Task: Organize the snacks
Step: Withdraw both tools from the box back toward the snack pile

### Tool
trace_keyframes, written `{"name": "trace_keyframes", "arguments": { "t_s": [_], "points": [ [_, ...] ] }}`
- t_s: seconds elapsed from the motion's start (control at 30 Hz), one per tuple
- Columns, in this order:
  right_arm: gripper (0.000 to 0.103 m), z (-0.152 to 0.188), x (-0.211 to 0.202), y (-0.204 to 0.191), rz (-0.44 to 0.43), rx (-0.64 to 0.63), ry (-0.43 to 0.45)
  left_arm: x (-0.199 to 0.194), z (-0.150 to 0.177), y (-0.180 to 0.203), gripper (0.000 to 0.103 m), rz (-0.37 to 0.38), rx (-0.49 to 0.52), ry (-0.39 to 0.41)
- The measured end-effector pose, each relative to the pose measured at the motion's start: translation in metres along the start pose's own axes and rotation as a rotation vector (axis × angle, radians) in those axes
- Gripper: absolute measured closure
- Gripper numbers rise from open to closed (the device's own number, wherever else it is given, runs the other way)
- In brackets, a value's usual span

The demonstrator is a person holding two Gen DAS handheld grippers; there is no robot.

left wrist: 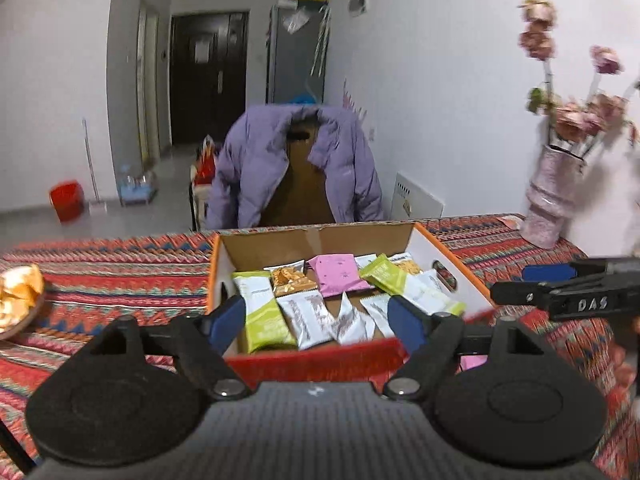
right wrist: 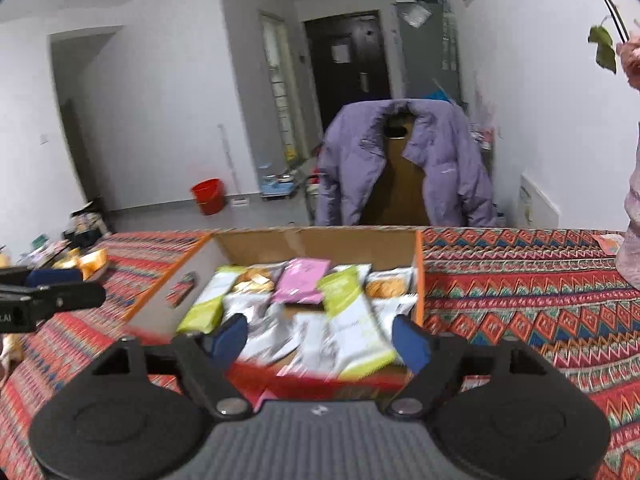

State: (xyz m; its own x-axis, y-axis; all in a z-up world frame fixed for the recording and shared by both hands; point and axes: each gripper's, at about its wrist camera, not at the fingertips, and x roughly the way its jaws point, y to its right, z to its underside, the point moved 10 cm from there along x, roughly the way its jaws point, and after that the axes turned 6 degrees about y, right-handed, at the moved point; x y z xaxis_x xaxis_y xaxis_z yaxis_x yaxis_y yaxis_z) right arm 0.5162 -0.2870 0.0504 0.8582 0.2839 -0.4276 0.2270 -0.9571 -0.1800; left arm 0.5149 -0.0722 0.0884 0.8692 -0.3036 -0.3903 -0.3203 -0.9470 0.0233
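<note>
Two grippers, left point(left wrist: 316, 322) and right point(right wrist: 322, 338), hovered jaws spread, seemingly empty, at box point(left wrist: 460, 258) near edge; snacks point(left wrist: 336, 274) inside.

box point(left wrist: 448, 250): open, on table | snack packets point(left wrist: 316, 300): heaped inside

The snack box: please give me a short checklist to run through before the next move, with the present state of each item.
1. Left gripper open, nothing between the fingers: ok.
2. Right gripper open, nothing held: ok.
3. Snack box open on top, packets lying inside: ok.
4. Pink packet inside the box: ok.
5. Vase stands apart from the box: ok.
6. Snacks left outside the box: cannot tell.
</note>
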Motion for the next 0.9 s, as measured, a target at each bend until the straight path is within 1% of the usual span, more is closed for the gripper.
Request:
{"name": "trace_keyframes", "arguments": {
  "t_s": [0.2, 0.3, 0.4, 0.47, 0.53, 0.63, 0.73, 0.8, 0.9],
  "points": [
    [0.019, 0.026, -0.074, -0.030, -0.030, -0.064, 0.056, -0.076, 0.030, 0.013, 0.016, -0.030, 0.034, 0.059],
    [0.018, 0.045, -0.107, -0.043, -0.031, -0.119, 0.075, -0.110, 0.046, 0.020, 0.015, -0.062, 0.054, 0.083],
    [0.017, 0.065, -0.134, -0.053, -0.014, -0.166, 0.083, -0.140, 0.063, 0.028, 0.013, -0.080, 0.050, 0.095],
    [0.017, 0.079, -0.152, -0.059, -0.011, -0.181, 0.088, -0.157, 0.075, 0.033, 0.012, -0.089, 0.047, 0.099],
    [0.015, 0.093, -0.166, -0.061, -0.015, -0.186, 0.088, -0.173, 0.090, 0.036, 0.009, -0.114, 0.028, 0.100],
    [0.012, 0.115, -0.185, -0.059, -0.003, -0.186, 0.077, -0.188, 0.115, 0.040, 0.009, -0.127, -0.010, 0.066],
    [0.012, 0.131, -0.194, -0.057, 0.008, -0.179, 0.065, -0.193, 0.136, 0.044, 0.009, -0.137, -0.005, 0.019],
    [0.012, 0.141, -0.197, -0.056, 0.004, -0.163, 0.057, -0.194, 0.143, 0.045, 0.009, -0.163, 0.003, 0.007],
    [0.012, 0.154, -0.201, -0.058, -0.007, -0.155, 0.043, -0.195, 0.149, 0.046, 0.009, -0.167, -0.012, -0.003]
  ]
}}
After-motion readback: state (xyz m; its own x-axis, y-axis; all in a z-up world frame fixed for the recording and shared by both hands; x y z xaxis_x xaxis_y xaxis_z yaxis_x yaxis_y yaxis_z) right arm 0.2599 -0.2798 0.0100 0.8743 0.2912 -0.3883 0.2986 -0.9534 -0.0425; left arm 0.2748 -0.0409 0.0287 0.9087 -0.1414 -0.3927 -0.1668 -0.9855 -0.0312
